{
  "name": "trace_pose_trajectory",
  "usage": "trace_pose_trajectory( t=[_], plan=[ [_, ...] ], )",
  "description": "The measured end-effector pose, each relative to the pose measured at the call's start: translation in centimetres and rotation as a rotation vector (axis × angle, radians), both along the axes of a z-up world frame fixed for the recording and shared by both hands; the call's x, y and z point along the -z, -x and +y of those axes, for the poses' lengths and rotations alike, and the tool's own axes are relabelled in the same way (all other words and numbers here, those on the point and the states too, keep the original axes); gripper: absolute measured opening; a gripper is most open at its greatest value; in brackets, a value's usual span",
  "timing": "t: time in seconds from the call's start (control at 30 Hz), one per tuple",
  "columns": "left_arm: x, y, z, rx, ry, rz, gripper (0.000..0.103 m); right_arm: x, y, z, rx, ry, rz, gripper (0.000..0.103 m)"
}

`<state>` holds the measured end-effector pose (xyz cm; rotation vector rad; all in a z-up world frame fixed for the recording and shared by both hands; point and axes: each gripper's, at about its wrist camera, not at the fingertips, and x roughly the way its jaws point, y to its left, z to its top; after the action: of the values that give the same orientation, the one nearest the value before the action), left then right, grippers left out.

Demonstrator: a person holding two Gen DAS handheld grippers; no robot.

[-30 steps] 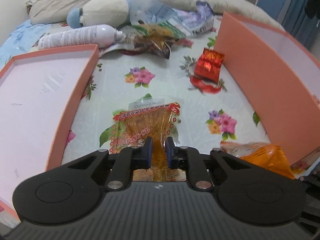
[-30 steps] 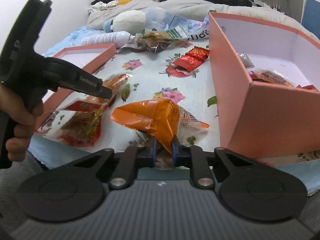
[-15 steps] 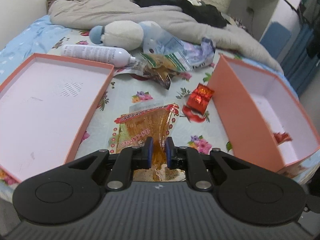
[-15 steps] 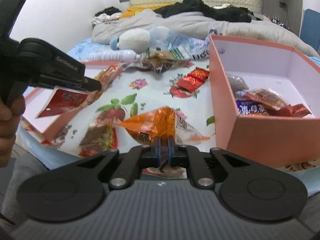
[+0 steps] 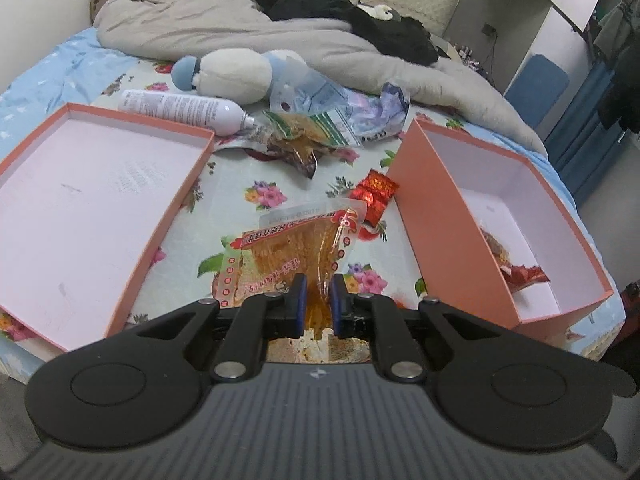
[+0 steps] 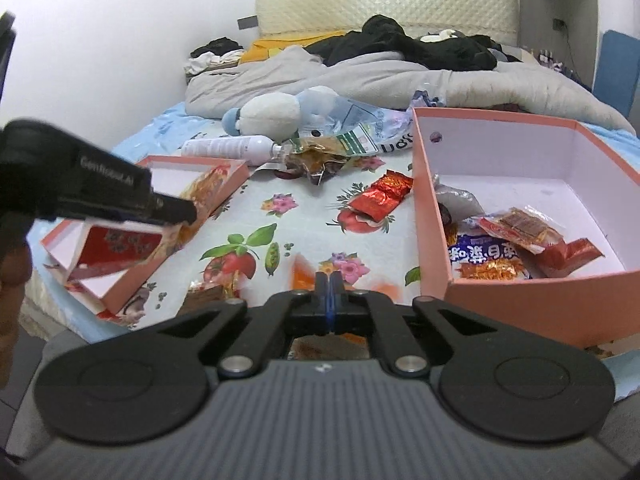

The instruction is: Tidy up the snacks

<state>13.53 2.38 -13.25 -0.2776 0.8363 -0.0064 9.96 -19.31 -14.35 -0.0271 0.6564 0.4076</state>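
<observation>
The left gripper (image 5: 317, 300) has its blue-padded fingers (image 5: 299, 298) closed on the near end of a clear snack pack (image 5: 288, 256) with a red printed border and an orange filling. The pack juts forward from the fingers, held above the flowered bed sheet (image 5: 240, 216) between two pink boxes; its red characters are too small to read. In the right wrist view this gripper (image 6: 176, 210) reaches over the shallow box lid (image 6: 188, 196), with "GenRobot.AI" printed in pale letters on its side, though blurred.

The right gripper (image 6: 329, 284) has its fingers pressed together on an orange bag (image 6: 304, 274), of which only slivers show on either side and below the fingers.

The deep box (image 6: 520, 300) on the right holds several packets: a blue-and-white one (image 6: 480, 254) with large white characters, a clear one with brown bars (image 6: 520, 230) and a red wrapper (image 6: 572, 252). A small dark round mark sits on its inner wall. A red foil packet (image 5: 376, 192) lies on the sheet just beside the deep box's outer wall. Another packet (image 6: 212, 284) lies on the sheet near the right gripper.

Farther back are a heap of crumpled bags (image 5: 312, 136), one green-striped, one showing partial black letters; a white spray can (image 5: 180, 106) on its side with fine print I cannot read; a white-and-blue plush toy (image 5: 236, 76); a grey duvet (image 5: 224, 28) and dark clothes (image 5: 360, 16).
</observation>
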Motion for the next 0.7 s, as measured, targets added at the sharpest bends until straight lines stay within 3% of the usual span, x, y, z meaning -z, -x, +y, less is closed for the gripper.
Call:
trace_pose_trajectory(
  t=[0.3,0.33,0.37,0.43,0.7],
  plan=[
    [2.3,-0.4,0.1,0.002,0.013,0.048,0.014,3.0,-0.5,0.1,0.04,0.041,0.037,0.009],
    [2.5,-0.5,0.1,0.0,0.011,0.053,0.014,3.3,-0.5,0.2,0.042,0.043,0.035,0.021],
    [2.7,-0.6,0.3,-0.002,0.01,0.057,0.014,3.4,-0.5,0.4,0.041,0.045,0.024,0.044],
    [3.0,-0.7,0.6,-0.013,0.009,0.06,0.014,3.6,-0.6,0.8,0.032,0.042,-0.007,0.058],
    [3.5,-1.1,2.3,-0.06,-0.004,0.062,0.012,4.7,-3.2,3.9,0.067,0.141,-0.01,0.056]
  ],
)
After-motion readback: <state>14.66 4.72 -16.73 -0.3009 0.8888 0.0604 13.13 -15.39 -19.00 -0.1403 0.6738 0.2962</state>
